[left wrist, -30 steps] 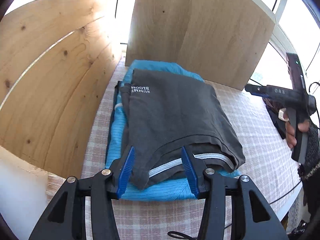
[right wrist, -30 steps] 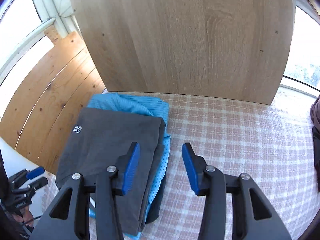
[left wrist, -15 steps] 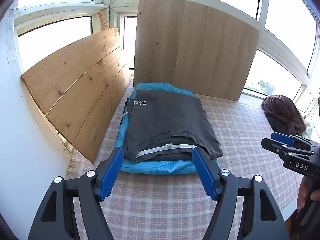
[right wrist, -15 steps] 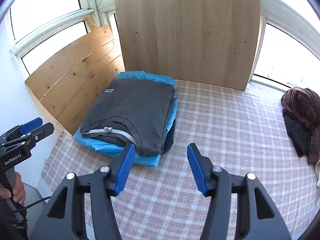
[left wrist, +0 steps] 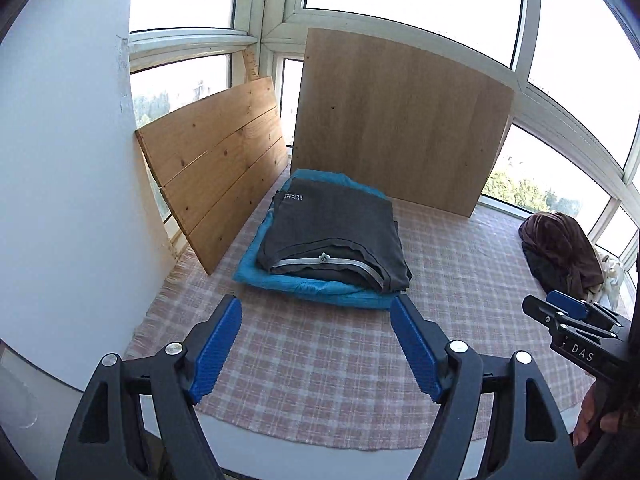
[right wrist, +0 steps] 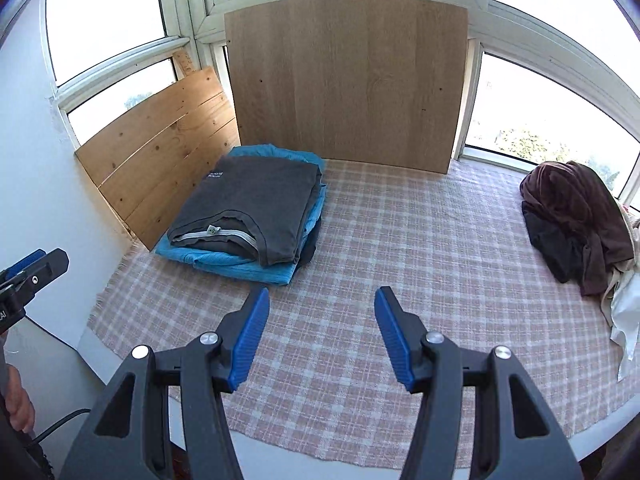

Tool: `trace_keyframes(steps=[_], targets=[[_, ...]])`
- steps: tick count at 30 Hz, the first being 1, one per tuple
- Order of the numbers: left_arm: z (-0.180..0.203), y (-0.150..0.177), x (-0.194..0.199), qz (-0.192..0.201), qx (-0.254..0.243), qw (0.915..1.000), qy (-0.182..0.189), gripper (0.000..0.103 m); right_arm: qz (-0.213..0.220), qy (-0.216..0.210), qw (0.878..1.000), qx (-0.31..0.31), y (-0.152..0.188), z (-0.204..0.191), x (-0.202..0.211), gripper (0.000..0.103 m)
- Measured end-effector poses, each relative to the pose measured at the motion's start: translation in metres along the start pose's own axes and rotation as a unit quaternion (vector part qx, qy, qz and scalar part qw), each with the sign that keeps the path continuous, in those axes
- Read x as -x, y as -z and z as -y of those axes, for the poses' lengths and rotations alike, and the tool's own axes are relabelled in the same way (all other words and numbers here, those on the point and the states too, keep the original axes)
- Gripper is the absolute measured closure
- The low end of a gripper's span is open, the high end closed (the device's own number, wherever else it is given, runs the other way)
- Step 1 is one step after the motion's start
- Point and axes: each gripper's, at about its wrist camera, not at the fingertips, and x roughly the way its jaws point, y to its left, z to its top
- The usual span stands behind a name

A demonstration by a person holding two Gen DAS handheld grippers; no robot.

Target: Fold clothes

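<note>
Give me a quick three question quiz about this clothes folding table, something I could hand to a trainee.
1. True or false: the dark grey shirt lies on top of the blue garment.
2. Which side of the checked cloth holds the unfolded pile: A window side on the right, B beside the pine board?
3. What is between the left gripper fingers as its jaws open?

Key: 1 true. 2 A. 3 Nothing.
</note>
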Motion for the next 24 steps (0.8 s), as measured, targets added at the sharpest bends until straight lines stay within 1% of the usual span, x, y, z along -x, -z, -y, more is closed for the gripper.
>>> trace_keyframes(steps=[1,5,7,10,14,19,23,24], targets=[[0.007,0.005,0.006,0.002,-0.002,1.0000,-0.003,0.027,0.002,0.000,1.000,0.002,0.004,0.002,0.007,0.049],[0.029,0.023,0.026,-0.010,0.003,0.9993,0.035,0.026,0.007,-0.002,1.000,0.007,0.022,0.012,0.027,0.049],[0.037,0.031,0.034,-0.015,0.009,0.9989,0.044,0.026,0.003,-0.006,1.000,0.009,0.029,0.017,0.032,0.049],[0.049,0.041,0.044,-0.019,0.002,0.9984,0.053,0.026,0.000,-0.007,1.000,0.008,0.038,0.022,0.037,0.049],[0.059,0.047,0.056,-0.012,-0.019,0.9992,0.033,0.026,-0.004,-0.008,1.000,0.013,0.046,0.023,0.041,0.049],[0.058,0.051,0.065,-0.010,-0.017,0.9994,0.028,0.026,0.003,0.002,1.000,0.026,0.051,0.019,0.045,0.049],[0.058,0.054,0.069,-0.006,-0.024,0.9997,-0.006,0.024,-0.003,-0.003,1.000,0.023,0.053,0.018,0.044,0.049],[0.059,0.054,0.070,-0.006,-0.029,0.9995,-0.010,0.024,-0.003,-0.002,1.000,0.024,0.054,0.017,0.043,0.049]])
